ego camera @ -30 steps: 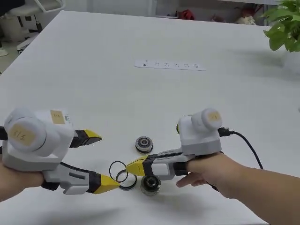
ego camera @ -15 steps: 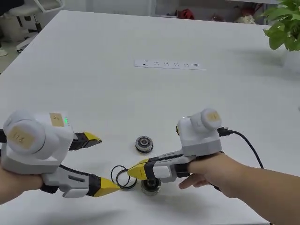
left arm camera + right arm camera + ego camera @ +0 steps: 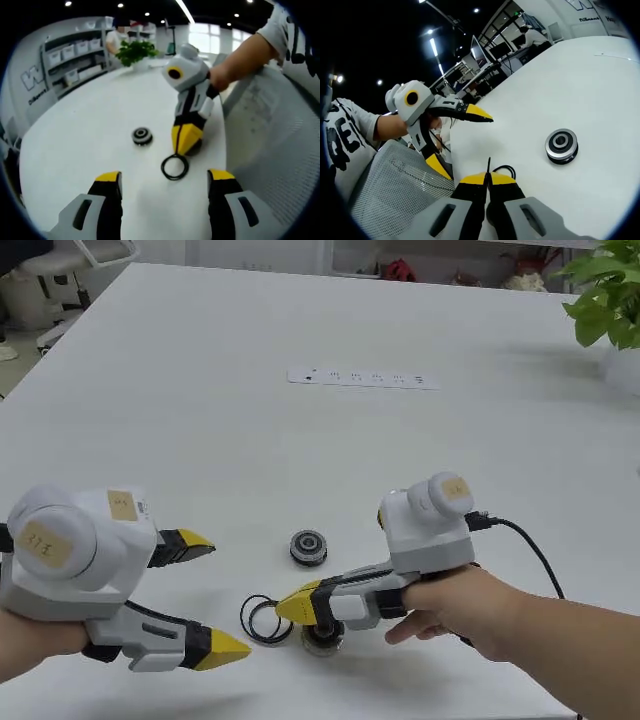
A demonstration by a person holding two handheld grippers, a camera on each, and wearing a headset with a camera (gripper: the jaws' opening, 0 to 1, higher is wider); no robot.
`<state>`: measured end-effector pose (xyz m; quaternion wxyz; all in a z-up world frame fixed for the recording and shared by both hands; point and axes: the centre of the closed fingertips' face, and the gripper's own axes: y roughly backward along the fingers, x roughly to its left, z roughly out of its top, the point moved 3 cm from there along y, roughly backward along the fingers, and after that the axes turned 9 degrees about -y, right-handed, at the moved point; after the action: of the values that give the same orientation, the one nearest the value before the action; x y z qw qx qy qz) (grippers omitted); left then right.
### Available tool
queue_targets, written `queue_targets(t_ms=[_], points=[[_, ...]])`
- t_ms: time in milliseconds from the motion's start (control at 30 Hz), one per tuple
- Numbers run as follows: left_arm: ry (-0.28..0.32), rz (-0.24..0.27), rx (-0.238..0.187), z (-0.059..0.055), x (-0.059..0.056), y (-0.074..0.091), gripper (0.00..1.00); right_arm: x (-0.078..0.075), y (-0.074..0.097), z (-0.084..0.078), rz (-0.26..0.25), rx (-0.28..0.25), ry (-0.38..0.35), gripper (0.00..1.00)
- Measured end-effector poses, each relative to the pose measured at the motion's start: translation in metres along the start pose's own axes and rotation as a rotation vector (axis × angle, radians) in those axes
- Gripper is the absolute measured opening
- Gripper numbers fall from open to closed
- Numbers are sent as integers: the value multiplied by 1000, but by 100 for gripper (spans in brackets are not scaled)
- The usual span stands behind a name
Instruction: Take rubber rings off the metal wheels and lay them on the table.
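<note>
Two metal wheels stood on the white table [image 3: 200, 390] in the head view. The first wheel [image 3: 308, 547] sat in the open. The second wheel [image 3: 322, 640] sat under the right gripper [image 3: 288, 607], whose jaws were closed, tips at the black rubber rings [image 3: 262, 618] lying just beside that wheel. The left gripper [image 3: 213, 593] was spread wide and empty near the rings. A power strip lay well beyond.

The left gripper view showed what the head view could not: a thin black strand ran from a flat loop on the table up to the right gripper's tip.

The right gripper view showed a black sliver of ring pinched between its closed tips, with the first wheel apart to one side.
</note>
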<state>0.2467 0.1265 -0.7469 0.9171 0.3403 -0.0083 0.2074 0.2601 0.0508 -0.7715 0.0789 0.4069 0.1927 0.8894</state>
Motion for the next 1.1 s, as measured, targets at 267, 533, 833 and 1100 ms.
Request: queue_targets(t_ms=[267,533,833,1100], points=[[-1,-9,9,-1,-3,-1,70,-4,1,-3,-21,14,11,0],[-1,-16,13,-1,-3,-3,70,-8,2,-3,-34,14,16,0],[-1,-21,17,-2,-3,-3,70,-11,4,-3,-54,13,27,0],[1,-24,20,-3,-4,-2,70,-14,4,-3,-63,16,30,2]])
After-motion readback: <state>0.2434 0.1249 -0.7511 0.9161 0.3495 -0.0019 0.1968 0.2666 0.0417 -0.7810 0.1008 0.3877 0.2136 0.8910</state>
